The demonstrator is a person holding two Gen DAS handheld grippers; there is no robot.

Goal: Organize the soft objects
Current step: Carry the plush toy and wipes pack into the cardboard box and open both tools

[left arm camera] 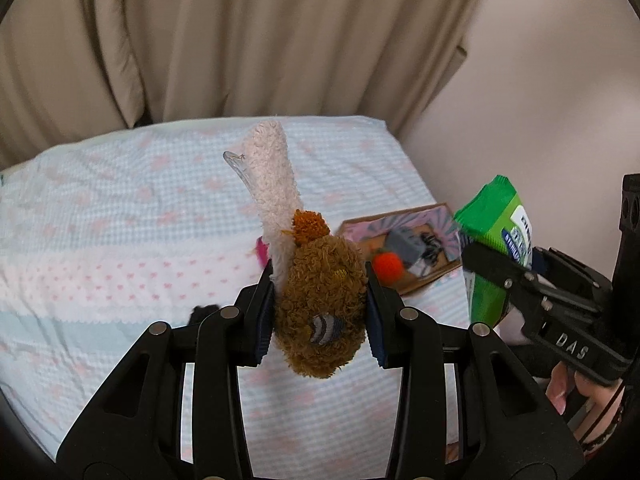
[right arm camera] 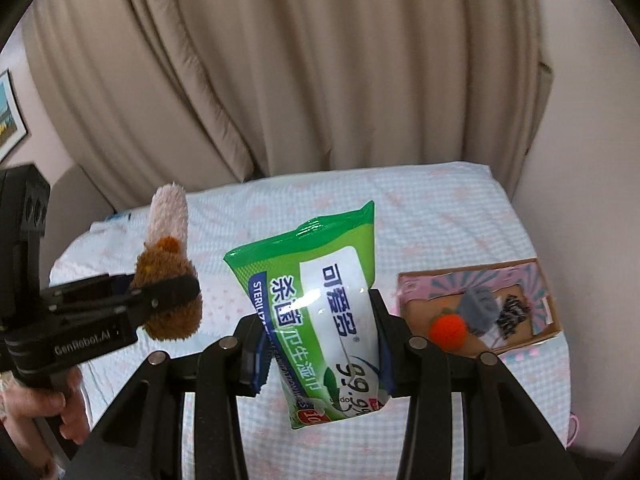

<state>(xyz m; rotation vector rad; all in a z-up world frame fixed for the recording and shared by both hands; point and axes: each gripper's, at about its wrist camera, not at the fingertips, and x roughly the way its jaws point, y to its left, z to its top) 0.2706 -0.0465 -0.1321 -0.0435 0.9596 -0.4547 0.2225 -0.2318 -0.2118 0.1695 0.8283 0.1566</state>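
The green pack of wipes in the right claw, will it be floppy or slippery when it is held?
The wipes pack is probably slippery: its film shines. It likely bends somewhat, since its top corner curls. The right claw grips only its middle, so it might slide.

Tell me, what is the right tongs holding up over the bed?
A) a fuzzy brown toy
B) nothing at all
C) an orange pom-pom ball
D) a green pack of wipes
D: the right tongs are shut on the green pack of wipes, lifted above the bed. The fuzzy brown toy is in the left tongs, and the orange pom-pom ball lies in the cardboard box.
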